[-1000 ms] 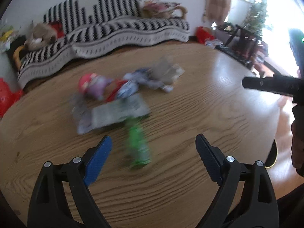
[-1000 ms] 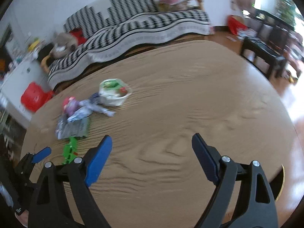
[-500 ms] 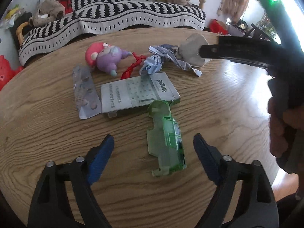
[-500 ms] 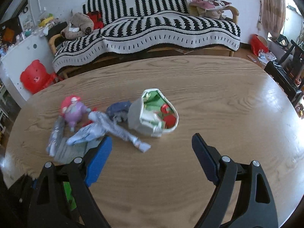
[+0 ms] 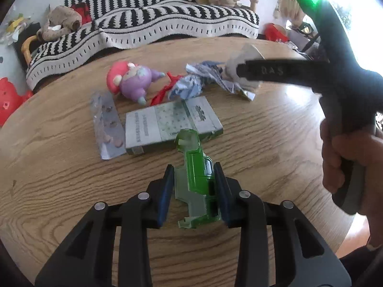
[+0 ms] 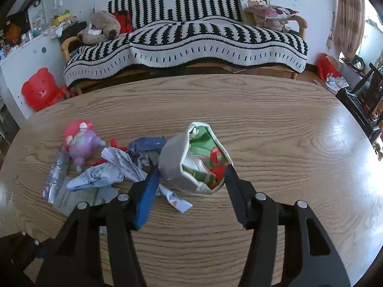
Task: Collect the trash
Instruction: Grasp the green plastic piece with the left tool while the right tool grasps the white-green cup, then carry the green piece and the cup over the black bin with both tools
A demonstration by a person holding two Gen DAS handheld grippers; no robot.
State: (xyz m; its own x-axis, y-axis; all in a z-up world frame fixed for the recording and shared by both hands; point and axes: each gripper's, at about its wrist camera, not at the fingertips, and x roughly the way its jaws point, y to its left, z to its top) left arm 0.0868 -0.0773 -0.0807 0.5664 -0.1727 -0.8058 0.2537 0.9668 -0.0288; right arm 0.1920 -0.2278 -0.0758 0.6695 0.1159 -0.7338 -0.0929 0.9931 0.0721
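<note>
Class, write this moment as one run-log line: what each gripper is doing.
left gripper: shut on green plastic piece | right gripper: closing around paper container, grip unconfirmed | table: wrappers remain

one plush toy (image 5: pixel 130 80), two crumpled papers (image 6: pixel 112 169)

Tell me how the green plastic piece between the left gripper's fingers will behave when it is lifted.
The green plastic piece looks like a thin translucent moulded shell, so probably light and fairly stiff. Its glossy surface may slip against the left gripper, whose jaws sit close on its two sides. The open, notched edges look thin, so a hard squeeze could flex or crack it.
</note>
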